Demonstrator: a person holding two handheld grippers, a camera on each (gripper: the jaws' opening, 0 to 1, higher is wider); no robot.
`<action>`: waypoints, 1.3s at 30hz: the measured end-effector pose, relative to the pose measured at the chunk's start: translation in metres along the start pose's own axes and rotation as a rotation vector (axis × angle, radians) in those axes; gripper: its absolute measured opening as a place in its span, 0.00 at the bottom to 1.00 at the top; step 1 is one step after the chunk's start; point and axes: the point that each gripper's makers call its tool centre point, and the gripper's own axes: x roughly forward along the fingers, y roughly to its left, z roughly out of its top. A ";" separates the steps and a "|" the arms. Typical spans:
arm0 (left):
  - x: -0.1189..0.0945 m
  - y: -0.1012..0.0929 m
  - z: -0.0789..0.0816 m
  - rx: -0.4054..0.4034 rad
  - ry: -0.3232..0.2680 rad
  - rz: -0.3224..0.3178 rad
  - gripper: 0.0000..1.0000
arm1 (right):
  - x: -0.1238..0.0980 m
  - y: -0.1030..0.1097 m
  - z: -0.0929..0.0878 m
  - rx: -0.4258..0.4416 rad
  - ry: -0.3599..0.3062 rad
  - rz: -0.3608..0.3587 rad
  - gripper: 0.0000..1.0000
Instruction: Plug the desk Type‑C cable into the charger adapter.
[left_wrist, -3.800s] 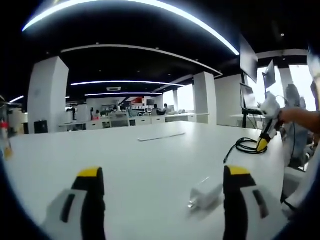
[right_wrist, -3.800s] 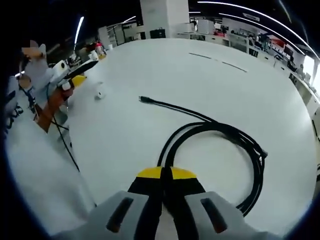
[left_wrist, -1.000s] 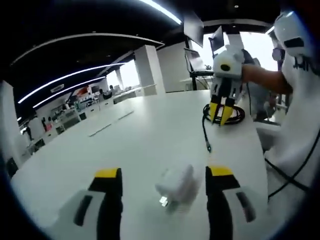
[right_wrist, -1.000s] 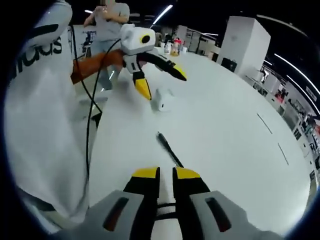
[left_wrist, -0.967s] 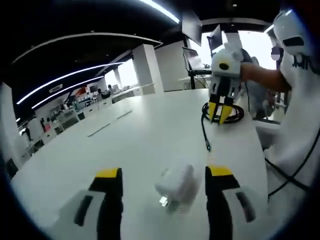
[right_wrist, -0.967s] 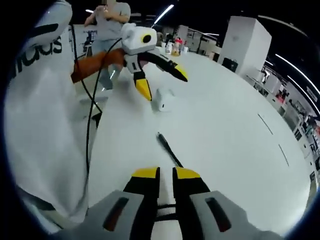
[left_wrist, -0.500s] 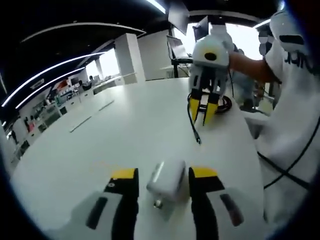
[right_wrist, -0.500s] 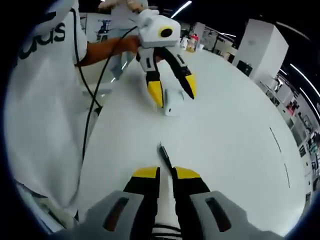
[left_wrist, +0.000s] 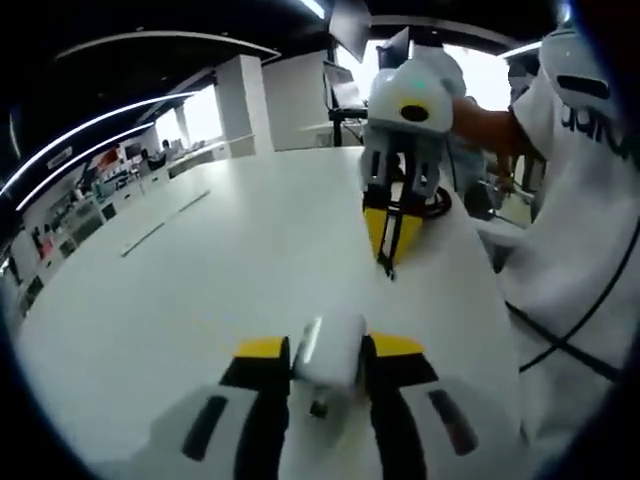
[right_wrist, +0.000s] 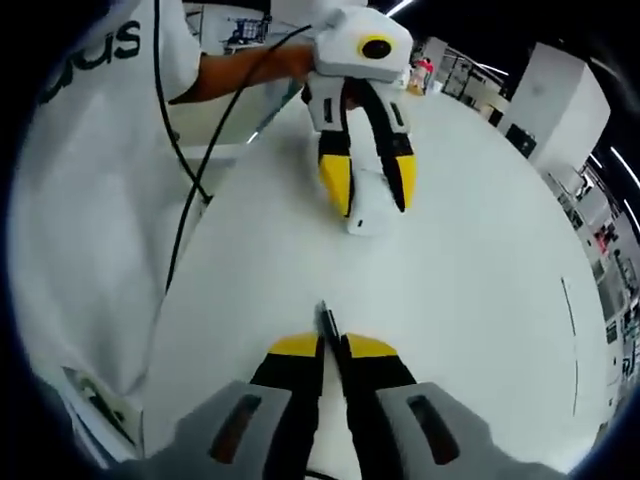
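Gripping the white charger adapter (left_wrist: 328, 350) between both jaws, my left claw (left_wrist: 325, 352) is holding it just over the white surface (left_wrist: 180, 270), the adapter's far end poking out ahead of the yellow tips. I'm clamping my right claw (right_wrist: 332, 346) on the black Type-C cable (right_wrist: 327, 320), whose plug is sticking out just past the tips and pointing at the adapter straight ahead, close but not touching. My white sleeve (right_wrist: 90, 190) is hanging to the left of the right claw.
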 end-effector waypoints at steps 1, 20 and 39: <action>0.000 -0.001 0.000 0.001 0.000 -0.004 0.28 | 0.000 0.000 0.000 -0.004 0.005 0.001 0.06; 0.003 -0.007 0.004 0.012 -0.022 -0.067 0.26 | 0.006 -0.005 0.016 0.069 -0.052 -0.016 0.03; 0.007 -0.007 0.006 0.035 -0.013 -0.113 0.26 | 0.018 -0.023 0.042 0.117 -0.131 -0.037 0.03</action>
